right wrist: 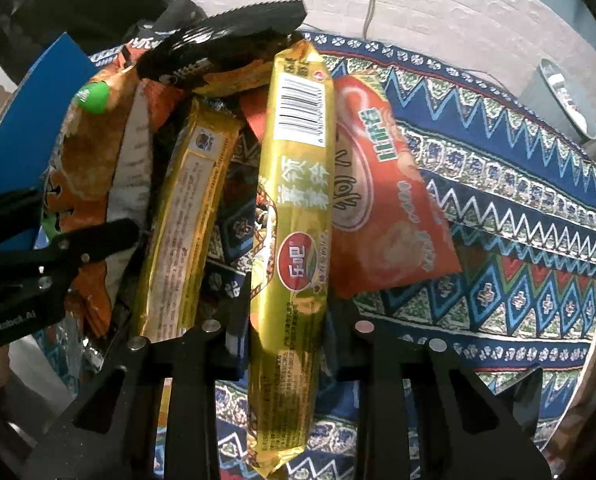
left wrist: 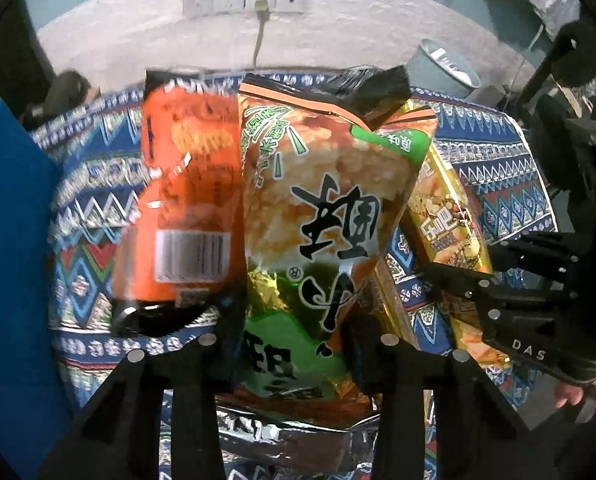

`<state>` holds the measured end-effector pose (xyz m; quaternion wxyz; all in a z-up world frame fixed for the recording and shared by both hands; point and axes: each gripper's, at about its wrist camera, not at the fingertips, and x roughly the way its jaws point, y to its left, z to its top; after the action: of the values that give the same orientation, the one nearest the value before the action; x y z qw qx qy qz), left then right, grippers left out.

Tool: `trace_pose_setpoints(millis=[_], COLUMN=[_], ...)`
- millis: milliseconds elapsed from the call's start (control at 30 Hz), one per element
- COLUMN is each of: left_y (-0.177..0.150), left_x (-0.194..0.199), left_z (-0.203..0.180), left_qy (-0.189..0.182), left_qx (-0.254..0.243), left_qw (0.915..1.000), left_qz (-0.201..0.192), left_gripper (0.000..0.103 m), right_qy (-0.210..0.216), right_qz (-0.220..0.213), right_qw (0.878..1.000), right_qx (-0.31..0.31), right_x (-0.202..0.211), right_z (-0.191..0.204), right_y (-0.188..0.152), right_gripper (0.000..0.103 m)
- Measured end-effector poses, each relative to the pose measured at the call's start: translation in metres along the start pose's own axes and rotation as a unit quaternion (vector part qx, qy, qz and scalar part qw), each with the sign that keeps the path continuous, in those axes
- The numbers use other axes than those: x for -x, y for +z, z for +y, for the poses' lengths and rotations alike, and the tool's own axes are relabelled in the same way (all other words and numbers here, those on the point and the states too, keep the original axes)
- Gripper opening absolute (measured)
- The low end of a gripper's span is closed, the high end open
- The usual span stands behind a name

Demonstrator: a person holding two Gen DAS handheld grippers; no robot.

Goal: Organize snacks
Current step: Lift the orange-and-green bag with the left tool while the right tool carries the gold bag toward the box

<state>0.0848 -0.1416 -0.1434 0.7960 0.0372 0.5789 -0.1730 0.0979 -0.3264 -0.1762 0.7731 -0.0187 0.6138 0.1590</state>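
In the left wrist view a green-and-orange rice cracker bag [left wrist: 322, 216] stands between the fingers of my left gripper [left wrist: 294, 336], which is shut on its lower part. An orange bag [left wrist: 190, 200] with a barcode leans against it on the left, blurred. In the right wrist view my right gripper [right wrist: 288, 316] is shut on a long gold packet [right wrist: 294, 208] that points away from me. A second gold packet [right wrist: 186, 224] lies to its left and a red bag [right wrist: 382, 196] lies flat to its right. The left gripper's fingers [right wrist: 98, 236] show at the left edge on the cracker bag [right wrist: 94, 152].
All this is on a round table under a patterned blue cloth [right wrist: 518, 208]. A blue board [left wrist: 10, 240] stands at the left. A grey bin [right wrist: 566, 96] is on the floor beyond the table. Wall sockets [left wrist: 242, 0] with a cable are behind. Silver foil [left wrist: 290, 440] lies below the left gripper.
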Motion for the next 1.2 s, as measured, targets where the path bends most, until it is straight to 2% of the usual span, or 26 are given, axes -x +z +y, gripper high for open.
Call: trace_pose_setpoints(millis=[267,733,1200], left_y=[0.0,-0.011,-0.024], left_x=[0.033,0.068,0.118], left_z=[-0.009,0.0,0.026], left_qy=[0.034,0.046,0.062], left_qx=[-0.04,-0.043,-0.033], left_qw=[0.9978,0.9957,0.9915], left_qz=[-0.04,-0.069,-0.109], left_gripper=[0.039,0.039,0.039], right_qy=[-0.009,-0.016,-0.005], right_qz=[-0.014,-0.049,-0.083], right_qw=[1.0,0.999,0.996], right_qx=[0.004,0.002,0.009], right_x=[0.027,0.085,0.117], right_z=[-0.012,-0.018,0.017], right_y=[-0.008,-0.02,0.004], right_gripper=[0.026,0.026,0.026])
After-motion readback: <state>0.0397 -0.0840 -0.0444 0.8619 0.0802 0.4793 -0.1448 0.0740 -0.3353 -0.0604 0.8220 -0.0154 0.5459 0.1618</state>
